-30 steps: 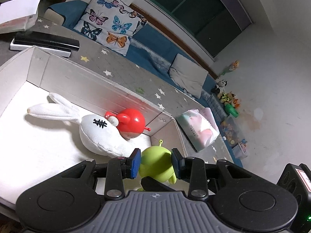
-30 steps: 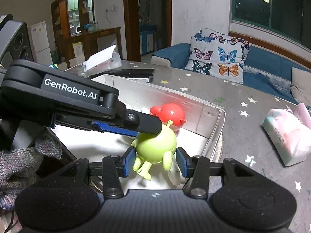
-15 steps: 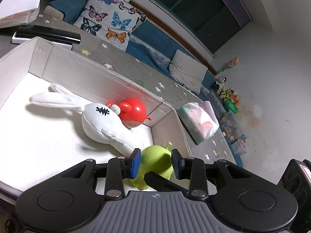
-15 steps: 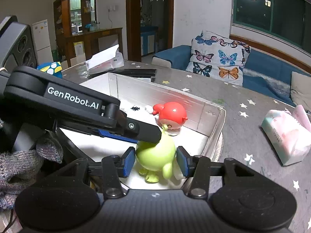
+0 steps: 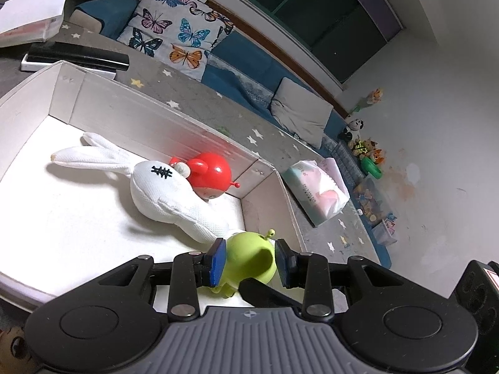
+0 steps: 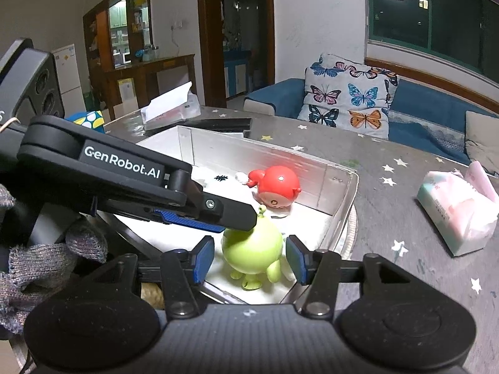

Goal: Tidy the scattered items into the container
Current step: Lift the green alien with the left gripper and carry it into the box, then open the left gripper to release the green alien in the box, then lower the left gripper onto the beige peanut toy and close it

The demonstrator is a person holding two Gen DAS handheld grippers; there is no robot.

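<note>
A green round toy (image 5: 249, 257) stands on the floor of the white box (image 5: 156, 115), near its right corner. My left gripper (image 5: 250, 261) has its pads close on both sides of the toy, apparently shut on it. In the right wrist view the toy (image 6: 252, 249) stands between the pads of my right gripper (image 6: 249, 263), with small gaps on both sides; that gripper is open. The left gripper's finger (image 6: 199, 210) reaches over the toy's top. A white plush rabbit (image 5: 162, 193) and a red round toy (image 5: 212, 174) lie in the box (image 6: 338, 215).
A pink and green tissue pack (image 5: 315, 193) lies on the grey starred table to the right of the box, also in the right wrist view (image 6: 458, 215). A black flat device (image 5: 78, 57) and a white tissue box (image 6: 170, 109) sit beyond the box. A sofa with a butterfly pillow (image 6: 349, 96) stands behind.
The green toy came down into the box and now stands on its floor. My right gripper opened and let go of it. The left gripper stayed around it.
</note>
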